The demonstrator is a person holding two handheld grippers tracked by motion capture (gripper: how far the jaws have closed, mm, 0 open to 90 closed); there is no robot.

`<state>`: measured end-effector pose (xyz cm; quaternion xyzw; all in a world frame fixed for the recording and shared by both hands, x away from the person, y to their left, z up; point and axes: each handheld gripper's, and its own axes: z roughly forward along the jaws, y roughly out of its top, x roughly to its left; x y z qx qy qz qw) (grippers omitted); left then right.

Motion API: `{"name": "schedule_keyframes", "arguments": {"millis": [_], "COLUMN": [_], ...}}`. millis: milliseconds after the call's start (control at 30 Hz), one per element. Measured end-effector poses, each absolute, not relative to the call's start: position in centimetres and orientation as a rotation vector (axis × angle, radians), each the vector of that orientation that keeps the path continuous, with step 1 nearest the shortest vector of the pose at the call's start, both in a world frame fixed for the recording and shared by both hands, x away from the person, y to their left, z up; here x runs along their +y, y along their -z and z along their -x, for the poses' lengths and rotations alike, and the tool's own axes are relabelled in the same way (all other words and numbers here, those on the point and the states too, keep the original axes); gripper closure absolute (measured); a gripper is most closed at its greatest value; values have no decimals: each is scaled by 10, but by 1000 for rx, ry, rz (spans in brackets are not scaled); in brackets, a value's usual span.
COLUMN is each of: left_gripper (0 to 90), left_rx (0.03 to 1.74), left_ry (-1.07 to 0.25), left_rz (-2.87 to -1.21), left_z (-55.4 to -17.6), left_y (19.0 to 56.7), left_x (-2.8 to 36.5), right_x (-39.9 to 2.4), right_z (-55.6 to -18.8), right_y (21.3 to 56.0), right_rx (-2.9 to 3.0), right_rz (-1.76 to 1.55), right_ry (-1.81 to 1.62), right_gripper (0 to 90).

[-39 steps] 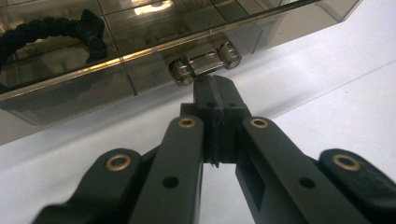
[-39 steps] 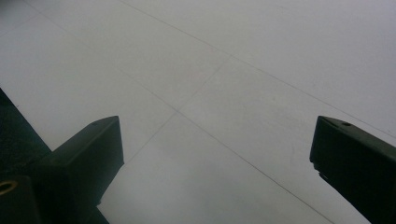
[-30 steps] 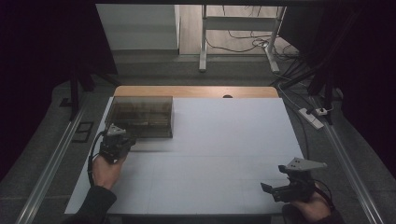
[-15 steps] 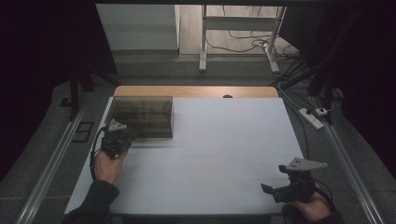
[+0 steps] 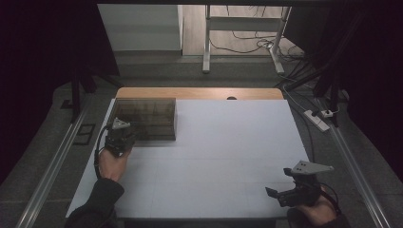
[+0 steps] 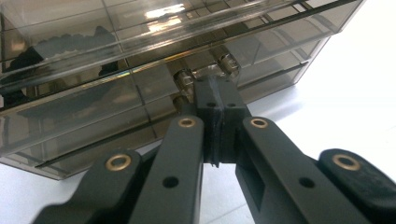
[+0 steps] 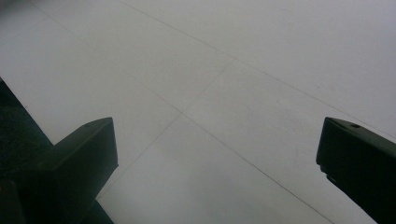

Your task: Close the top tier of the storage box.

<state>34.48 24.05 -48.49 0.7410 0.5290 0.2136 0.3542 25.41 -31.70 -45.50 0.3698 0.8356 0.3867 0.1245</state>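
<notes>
The left gripper point(image 6: 215, 100) has its jaws pressed together, their tips pinching a small metal handle point(image 6: 205, 70) on the front of a smoky, see-through drawer box point(image 6: 116, 60). The handle's two silvery posts stand just beyond the tips, one to either side. The box rises directly ahead of the jaws, its drawer fronts stacked one above the other. From the high view, the left gripper point(image 5: 127, 134) meets the near face of the box point(image 5: 145, 118), which sits on the white surface point(image 5: 228, 152). The right gripper point(image 5: 278, 192) holds nothing; its jaws stand wide apart, with bare surface point(image 7: 224, 93) between and ahead of them, well apart from the box.
</notes>
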Motion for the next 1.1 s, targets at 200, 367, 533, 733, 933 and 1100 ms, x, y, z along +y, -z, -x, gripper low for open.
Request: {"name": "schedule_keyframes", "arguments": {"millis": [200, 367, 533, 733, 933, 1100], "left_gripper": [893, 893, 896, 895, 867, 764], "left_rx": [1370, 1358, 1357, 1359, 1349, 1329], "left_ry": [-560, -571, -564, -551, -527, -516], "left_rz": [-1919, -1917, -1903, -1902, -1904, -1912], "left_z": [-350, -352, -353, -352, -349, -345], "left_y": [485, 484, 483, 483, 481, 478], "left_x": [239, 237, 239, 238, 236, 233], "right_x": [-317, -317, -317, -317, -318, -317], "right_z": [-254, -255, -255, -254, -254, -254], "right_y": [455, 455, 455, 455, 455, 455], "right_rx": [2436, 2433, 2433, 2430, 2427, 2426], "right_rz": [-1079, -1087, -1086, -1087, -1088, -1084], "right_ry": [-1125, -1120, -1119, -1121, -1126, -1124], "right_gripper": [0, 0, 0, 0, 0, 0]}}
